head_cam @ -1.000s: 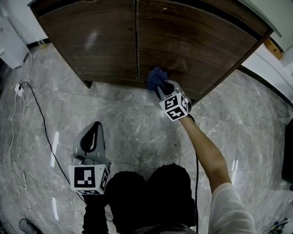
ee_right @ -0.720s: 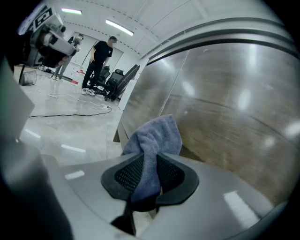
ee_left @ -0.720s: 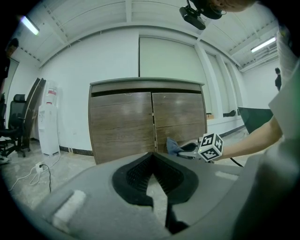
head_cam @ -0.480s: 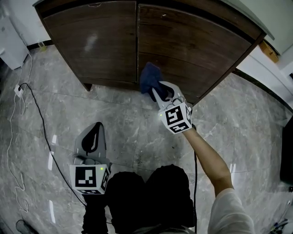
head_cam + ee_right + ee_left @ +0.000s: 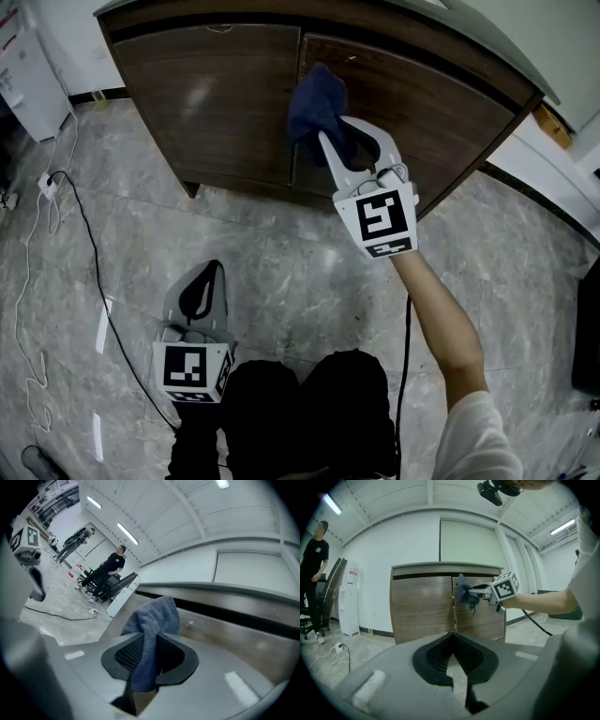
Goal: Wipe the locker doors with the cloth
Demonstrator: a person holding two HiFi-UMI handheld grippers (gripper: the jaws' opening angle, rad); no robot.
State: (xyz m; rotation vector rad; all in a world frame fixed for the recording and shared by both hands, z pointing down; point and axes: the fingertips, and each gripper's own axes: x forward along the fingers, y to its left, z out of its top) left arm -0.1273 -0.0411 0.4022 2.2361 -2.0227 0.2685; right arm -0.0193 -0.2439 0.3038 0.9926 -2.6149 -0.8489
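Observation:
The locker is a dark wooden cabinet with a left door and a right door. My right gripper is shut on a blue cloth. It holds the cloth against the doors high up, at the seam between them. In the right gripper view the cloth is bunched between the pads of the right gripper, with the door just beyond. My left gripper hangs low over the floor, shut and with nothing in it. In the left gripper view its jaws face the locker from a distance.
A black cable runs across the grey marble floor at the left. A white appliance stands at the far left beside the locker. A person in black stands by a water dispenser. A dark object sits at the right edge.
My right gripper has carried the cloth up the doors, from near the bottom edge to near the top along the seam. The left gripper has stayed put.

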